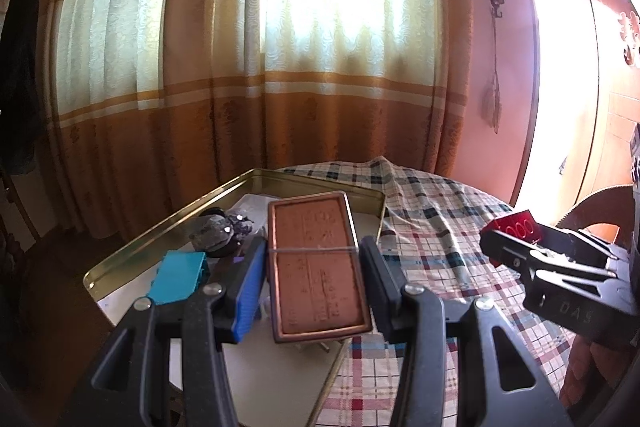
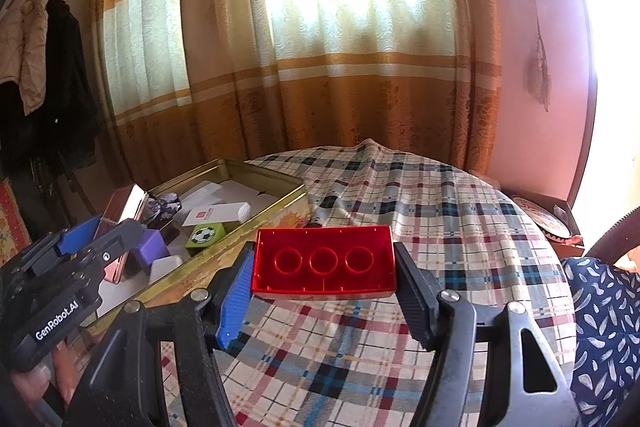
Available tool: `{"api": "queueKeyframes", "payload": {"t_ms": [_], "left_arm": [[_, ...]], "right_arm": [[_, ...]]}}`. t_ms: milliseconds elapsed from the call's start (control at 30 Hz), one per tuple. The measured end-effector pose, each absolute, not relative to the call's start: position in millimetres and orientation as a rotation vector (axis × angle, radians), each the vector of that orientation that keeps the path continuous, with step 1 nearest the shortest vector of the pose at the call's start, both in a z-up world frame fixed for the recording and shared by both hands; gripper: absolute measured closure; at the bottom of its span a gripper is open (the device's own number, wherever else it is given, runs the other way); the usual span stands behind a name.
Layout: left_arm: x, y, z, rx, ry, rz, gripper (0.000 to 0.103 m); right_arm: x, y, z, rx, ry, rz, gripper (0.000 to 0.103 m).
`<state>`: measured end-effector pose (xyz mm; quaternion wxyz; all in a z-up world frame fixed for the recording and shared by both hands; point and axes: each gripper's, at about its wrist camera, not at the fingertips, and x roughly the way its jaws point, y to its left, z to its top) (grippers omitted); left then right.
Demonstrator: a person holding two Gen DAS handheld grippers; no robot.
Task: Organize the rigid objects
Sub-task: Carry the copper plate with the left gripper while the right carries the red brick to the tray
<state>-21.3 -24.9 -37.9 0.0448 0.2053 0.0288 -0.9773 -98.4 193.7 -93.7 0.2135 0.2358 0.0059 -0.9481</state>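
1. Left wrist view: your left gripper is pinching a flat copper-brown tin by its long sides, the blue pad on one side and the black pad on the other pressing against its rim.
2. You are holding that tin above the open gold tray, which is sitting on the plaid tablecloth.
3. Inside the tray, a teal block is lying just beside the blue pad, and a dark crumpled bundle is lying beyond it.
4. At the right edge your right gripper is showing side-on with a red brick between its fingers.
5. Right wrist view: your right gripper is clamping the red brick by its short ends, hollow underside with three rings facing the camera, held above the tablecloth just beside the tray's near wall.
6. The tray is holding a green soccer-ball cube, a purple block, white cards and a white block.
7. At the left your left gripper is gripping the copper tin, seen edge-on over the tray.
8. An orange-banded curtain is hanging behind the table, and coats are hanging at the far left.
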Motion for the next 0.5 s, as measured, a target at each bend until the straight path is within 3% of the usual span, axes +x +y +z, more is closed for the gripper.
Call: {"api": "queueKeyframes", "payload": {"t_ms": [500], "left_arm": [[-22, -41, -39, 0.620, 0.114, -2.954, 0.057]], "right_arm": [[-88, 183, -91, 0.623, 0.047, -2.617, 0.036]]}}
